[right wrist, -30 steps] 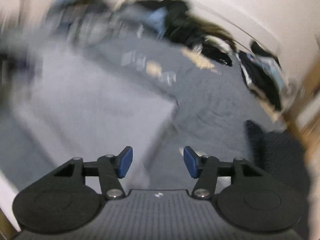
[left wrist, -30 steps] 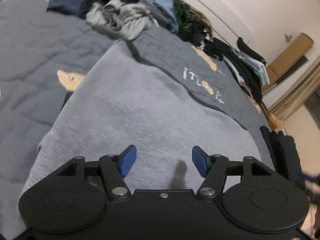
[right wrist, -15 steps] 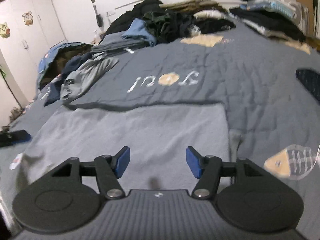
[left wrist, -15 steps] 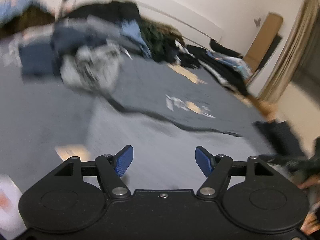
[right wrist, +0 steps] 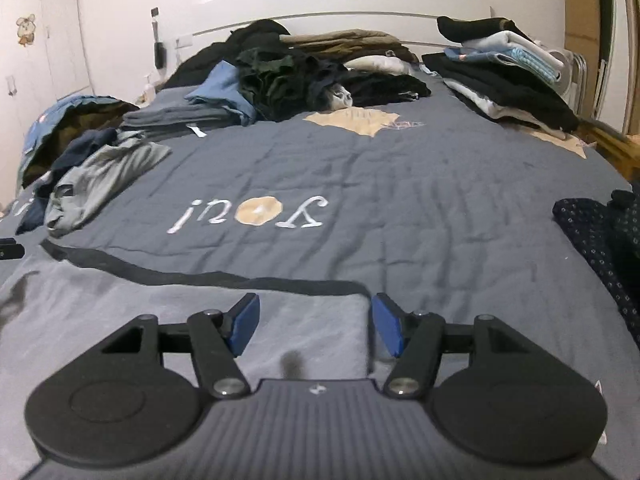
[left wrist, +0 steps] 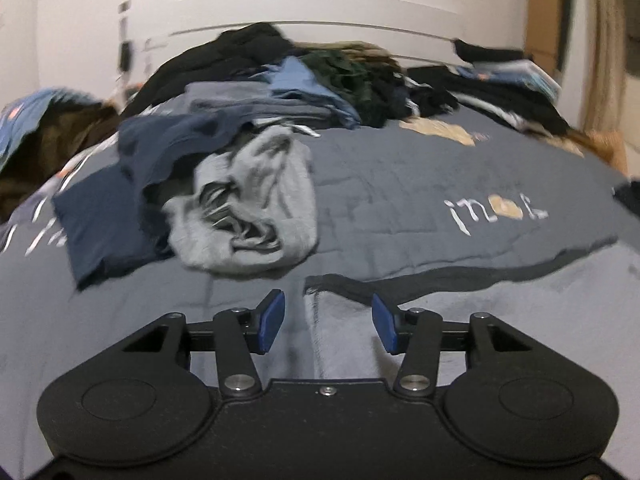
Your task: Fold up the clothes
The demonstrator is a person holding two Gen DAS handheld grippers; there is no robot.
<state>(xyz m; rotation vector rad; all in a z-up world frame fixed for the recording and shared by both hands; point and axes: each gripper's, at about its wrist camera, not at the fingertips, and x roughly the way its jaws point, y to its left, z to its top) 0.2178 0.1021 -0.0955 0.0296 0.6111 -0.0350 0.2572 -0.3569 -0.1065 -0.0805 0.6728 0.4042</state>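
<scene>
Left wrist view: left hand-held gripper (left wrist: 328,326) low over the far left corner of a light grey garment (left wrist: 500,320) spread flat on the bed; jaws closing, pads apart and pressing nothing, the garment's left edge running up between them. Dark far hem of the garment crossing the view just past the blue pads (left wrist: 271,320). Beyond the hem, open grey-blue quilt (left wrist: 400,184) up to a crumpled pale grey garment (left wrist: 248,208) and a navy garment (left wrist: 108,200) on the left. Heaped clothes (left wrist: 280,80) along the headboard; view somewhat blurred.

Right wrist view: right hand-held gripper (right wrist: 316,330) over the far right corner of the same light grey garment (right wrist: 160,320), jaws open and empty, the corner lying just inside the right pad. Wide bare stretch of quilt (right wrist: 400,168) ahead, carrying one line of white lettering (right wrist: 248,214) and one tan patch (right wrist: 352,120). One folded stack (right wrist: 504,80) at the far right bed edge, one dark dotted garment (right wrist: 592,232) at the near right edge, one crumpled pale grey garment (right wrist: 100,180) at the left. Two hand-held grippers in all, one at each far corner of the spread garment, bed edges close on either side.
</scene>
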